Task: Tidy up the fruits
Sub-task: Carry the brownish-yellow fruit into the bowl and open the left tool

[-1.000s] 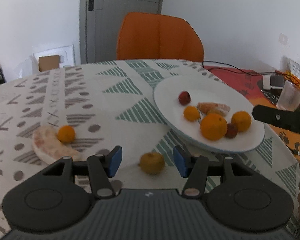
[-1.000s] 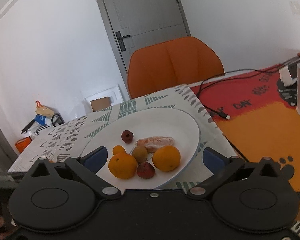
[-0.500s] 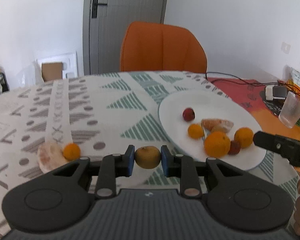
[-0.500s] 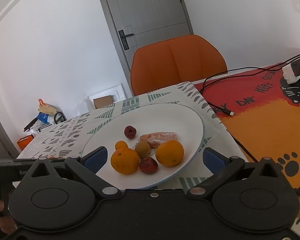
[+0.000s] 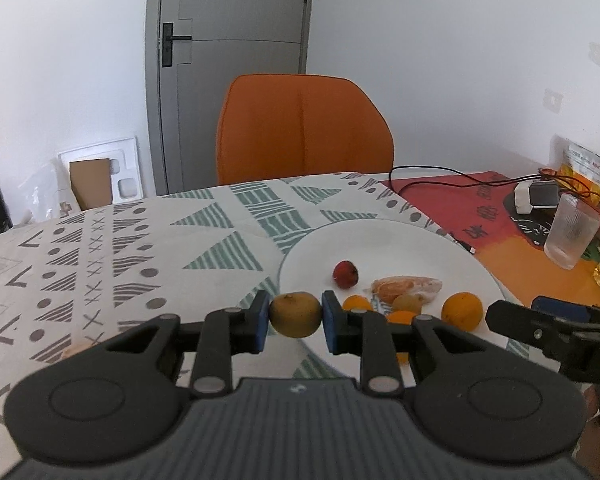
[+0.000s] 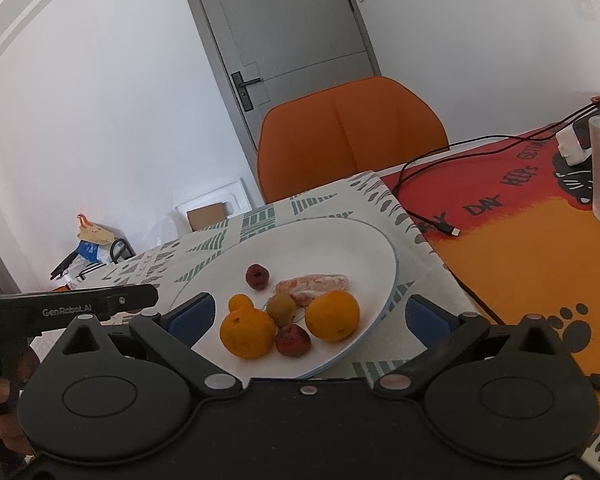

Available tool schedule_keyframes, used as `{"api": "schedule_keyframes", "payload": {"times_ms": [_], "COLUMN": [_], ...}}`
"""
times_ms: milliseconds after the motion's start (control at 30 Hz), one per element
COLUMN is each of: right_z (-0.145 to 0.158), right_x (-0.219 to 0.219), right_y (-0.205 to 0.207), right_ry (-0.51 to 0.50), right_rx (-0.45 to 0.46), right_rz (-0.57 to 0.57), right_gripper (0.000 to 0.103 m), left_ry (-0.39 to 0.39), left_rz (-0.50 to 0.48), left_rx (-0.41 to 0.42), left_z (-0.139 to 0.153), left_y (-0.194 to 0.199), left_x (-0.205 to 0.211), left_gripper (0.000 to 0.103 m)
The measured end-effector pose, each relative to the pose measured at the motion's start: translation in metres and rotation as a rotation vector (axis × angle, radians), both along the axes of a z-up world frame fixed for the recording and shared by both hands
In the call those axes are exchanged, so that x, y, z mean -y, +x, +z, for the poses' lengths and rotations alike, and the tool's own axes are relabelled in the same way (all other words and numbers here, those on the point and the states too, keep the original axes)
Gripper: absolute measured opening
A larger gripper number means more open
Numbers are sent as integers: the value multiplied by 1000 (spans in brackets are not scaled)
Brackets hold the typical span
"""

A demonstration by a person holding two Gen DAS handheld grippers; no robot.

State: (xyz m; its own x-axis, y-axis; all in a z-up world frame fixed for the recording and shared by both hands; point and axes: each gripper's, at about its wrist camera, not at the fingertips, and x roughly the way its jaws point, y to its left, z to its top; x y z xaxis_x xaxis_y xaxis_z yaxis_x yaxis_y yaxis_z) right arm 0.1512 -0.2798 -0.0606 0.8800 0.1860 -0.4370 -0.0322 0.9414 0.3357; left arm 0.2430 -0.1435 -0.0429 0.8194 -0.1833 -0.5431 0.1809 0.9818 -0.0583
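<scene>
Clenching a small yellow-brown fruit between its blue pads, the left claw holds it clear of the bench, at the near rim of the white plate — a sideways pinch across the middle, likely so the round fruit cannot roll out on the way over. The plate already carries the gathered fruit: two oranges, a smaller one, a red fruit and a peeled segment, so that seems to be the collecting spot. The right claw is spread wide with nothing between its pads, resting low in front of the plate. Hidden things matter here — the left claw's body covers the bench beneath it, and only a pale scrap peeks out at its left edge, too cut off to identify.
</scene>
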Motion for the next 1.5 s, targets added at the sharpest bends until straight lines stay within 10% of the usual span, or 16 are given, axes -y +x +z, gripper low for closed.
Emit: {"api": "schedule_keyframes", "payload": {"times_ms": [833,1500], "right_z": [-4,3], "right_x": [20,10], "right_y": [0,-3], "right_ry": [71,42], "right_rx": [-7,-9], "right_rz": [-69,-73], "right_gripper": [103,103], "left_ry": [0,23], "left_rz": [-51,65], "left_rx": [33,81], "left_z": [10,29], "left_y": [28,-15], "left_x": [38,-19], "left_gripper": [33,92]}}
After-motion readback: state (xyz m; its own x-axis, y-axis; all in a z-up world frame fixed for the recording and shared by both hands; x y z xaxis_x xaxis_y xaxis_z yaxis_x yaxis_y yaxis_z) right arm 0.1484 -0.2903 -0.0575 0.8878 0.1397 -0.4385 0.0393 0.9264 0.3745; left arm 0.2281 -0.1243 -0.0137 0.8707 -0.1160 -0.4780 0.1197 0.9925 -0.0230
